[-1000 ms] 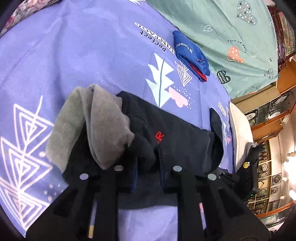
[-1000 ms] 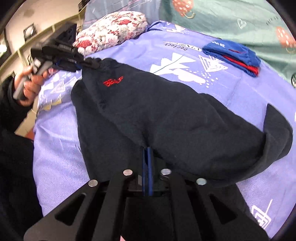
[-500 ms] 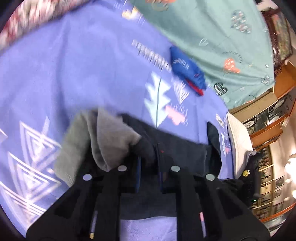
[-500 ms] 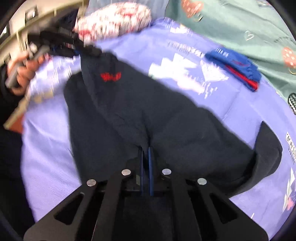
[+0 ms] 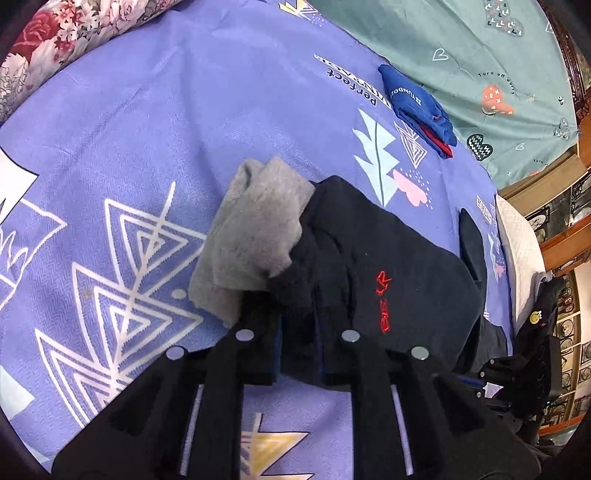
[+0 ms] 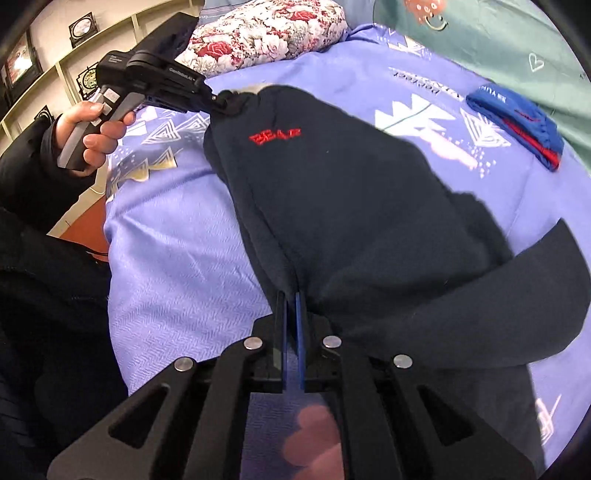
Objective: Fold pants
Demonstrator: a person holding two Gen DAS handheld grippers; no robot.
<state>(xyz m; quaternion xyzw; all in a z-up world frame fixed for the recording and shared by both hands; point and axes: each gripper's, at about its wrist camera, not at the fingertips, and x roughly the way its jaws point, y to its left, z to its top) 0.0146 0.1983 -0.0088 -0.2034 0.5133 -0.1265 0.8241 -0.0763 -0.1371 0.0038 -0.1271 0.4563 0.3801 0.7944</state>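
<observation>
Dark navy pants (image 6: 354, 206) with red embroidered lettering lie across a purple patterned bedsheet (image 5: 147, 110), their grey lining (image 5: 255, 236) turned out at one end. At that end the left gripper (image 5: 299, 317) pinches a bunch of the dark fabric, a person's hand (image 6: 96, 136) around its handle. The right gripper (image 6: 291, 306) is pressed together on a fold of the pants at the near edge. Folded blue and red clothing (image 6: 517, 122) sits well apart on the sheet, and a floral pillow (image 6: 266, 33) lies beyond
</observation>
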